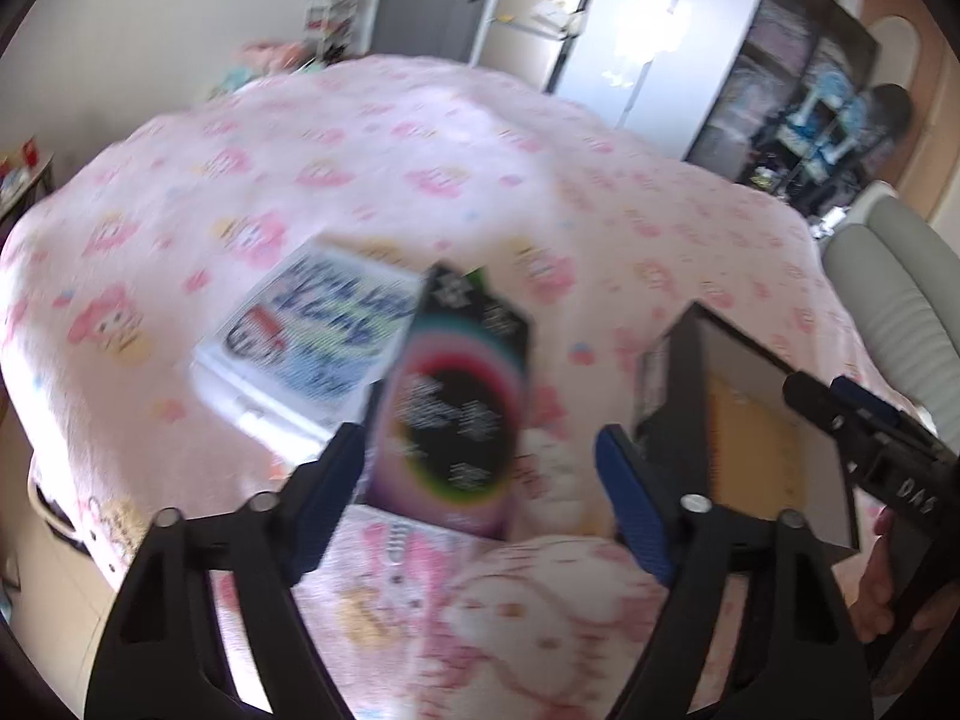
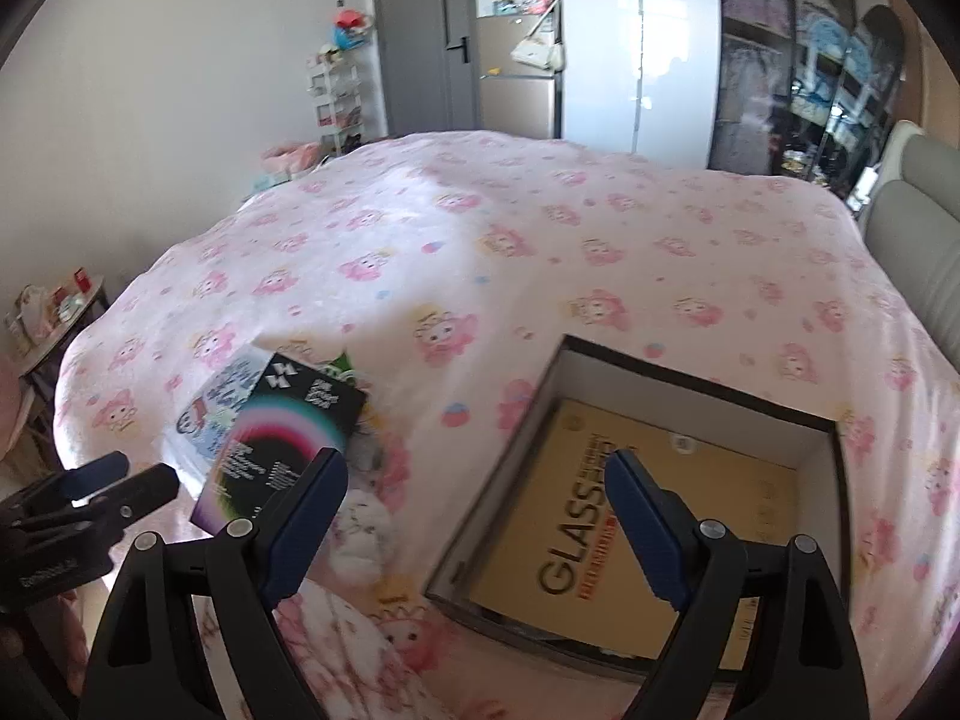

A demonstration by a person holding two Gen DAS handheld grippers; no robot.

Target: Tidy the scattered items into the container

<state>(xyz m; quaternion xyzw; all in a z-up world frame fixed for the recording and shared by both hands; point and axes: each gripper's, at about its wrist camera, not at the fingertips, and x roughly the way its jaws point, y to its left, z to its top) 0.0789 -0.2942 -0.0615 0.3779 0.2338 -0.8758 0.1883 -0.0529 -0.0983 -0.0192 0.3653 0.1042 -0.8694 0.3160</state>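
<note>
A black book with a rainbow ring [image 1: 456,408] [image 2: 282,444] rests tilted, partly over a white and blue book [image 1: 300,336] [image 2: 216,414] on the pink blanket. My left gripper [image 1: 480,480] [image 2: 144,474] is open around the black book's near end. Its left pad is close to the book and its right pad stands clear. The picture is blurred. The container is a black box with white inner walls [image 2: 690,378] [image 1: 744,348], and a yellow "GLASS" book [image 2: 630,510] [image 1: 750,444] lies flat inside. My right gripper [image 2: 480,516] [image 1: 822,390] hangs open and empty over the box's left side.
The bed's pink patterned blanket [image 2: 540,252] fills both views. A grey padded headboard [image 2: 918,252] stands at the right and a small side table [image 2: 54,312] at the left. Wardrobes, a door and shelves line the far wall. A hand [image 1: 876,594] holds the right gripper.
</note>
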